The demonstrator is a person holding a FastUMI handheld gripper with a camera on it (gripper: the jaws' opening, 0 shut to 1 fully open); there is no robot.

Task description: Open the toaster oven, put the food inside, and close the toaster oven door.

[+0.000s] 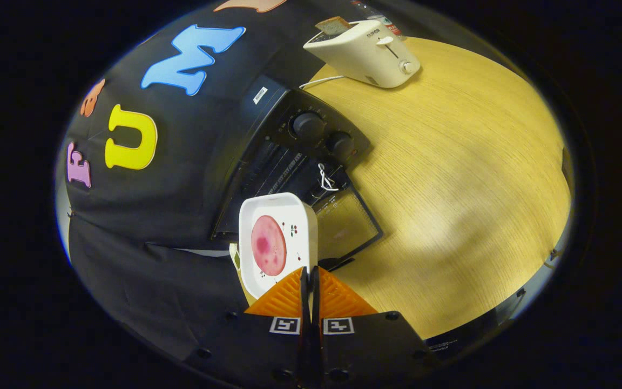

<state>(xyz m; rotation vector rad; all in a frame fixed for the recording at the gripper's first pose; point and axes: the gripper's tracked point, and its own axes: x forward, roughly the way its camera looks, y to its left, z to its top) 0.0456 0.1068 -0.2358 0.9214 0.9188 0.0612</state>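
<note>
My gripper pinches the plate of food before the open oven; loading and closing remain.

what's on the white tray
A round pink slice of food lies on the white tray, beside small printed marks. The tongs are shut on the tray's near rim and cover that edge. The tray hangs over the open oven door.

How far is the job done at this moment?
Done: the toaster oven door lies open. In hand: the gripper is shut on the rim of the white dish holding a pink slice of food, lifted before the opening. Left: setting the dish inside and closing the door.
</note>
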